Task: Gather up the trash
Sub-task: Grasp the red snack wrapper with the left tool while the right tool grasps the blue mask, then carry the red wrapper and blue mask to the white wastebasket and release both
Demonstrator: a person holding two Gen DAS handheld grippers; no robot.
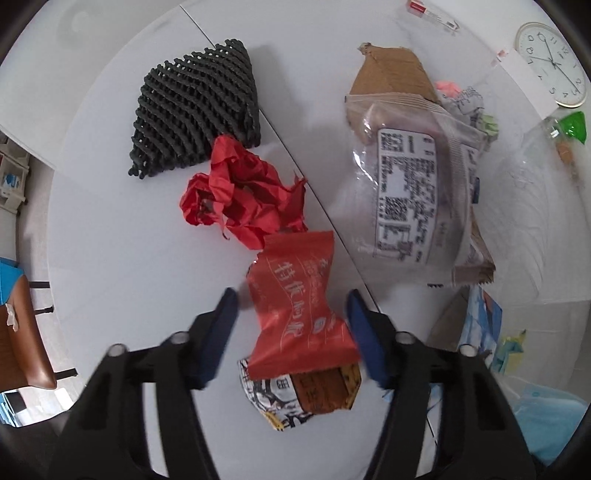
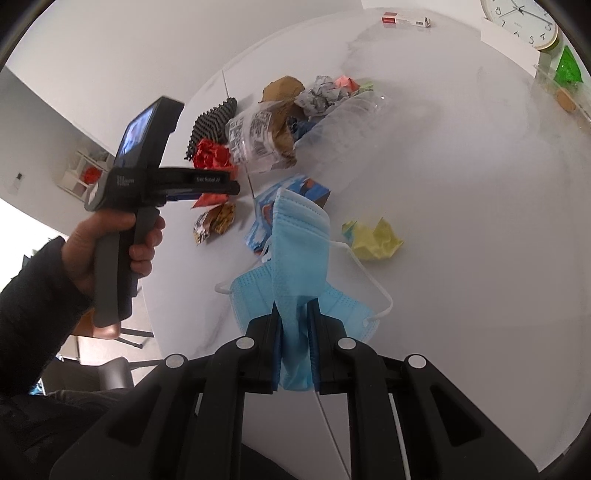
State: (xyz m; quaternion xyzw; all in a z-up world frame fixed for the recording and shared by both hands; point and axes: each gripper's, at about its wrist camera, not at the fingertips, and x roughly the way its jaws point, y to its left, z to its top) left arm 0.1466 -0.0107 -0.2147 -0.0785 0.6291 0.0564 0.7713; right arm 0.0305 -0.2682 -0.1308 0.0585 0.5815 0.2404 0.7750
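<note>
My left gripper (image 1: 291,314) is open, its blue-padded jaws on either side of a red snack wrapper (image 1: 295,302) that lies on the white table over a patterned wrapper (image 1: 306,395). Crumpled red paper (image 1: 240,195) lies just beyond it. My right gripper (image 2: 295,314) is shut on a blue face mask (image 2: 299,240) and holds it lifted over the table; a second blue mask (image 2: 332,306) lies under it. The left gripper also shows in the right wrist view (image 2: 207,184), held in a hand.
A black foam net (image 1: 199,110), a clear plastic bag with labels (image 1: 413,188) over brown cardboard (image 1: 391,70), a crumpled yellow paper (image 2: 373,236), a blue printed packet (image 2: 295,199), a clear plastic container (image 2: 351,122), a clock (image 1: 554,70) and a small box (image 2: 406,18) lie on the table.
</note>
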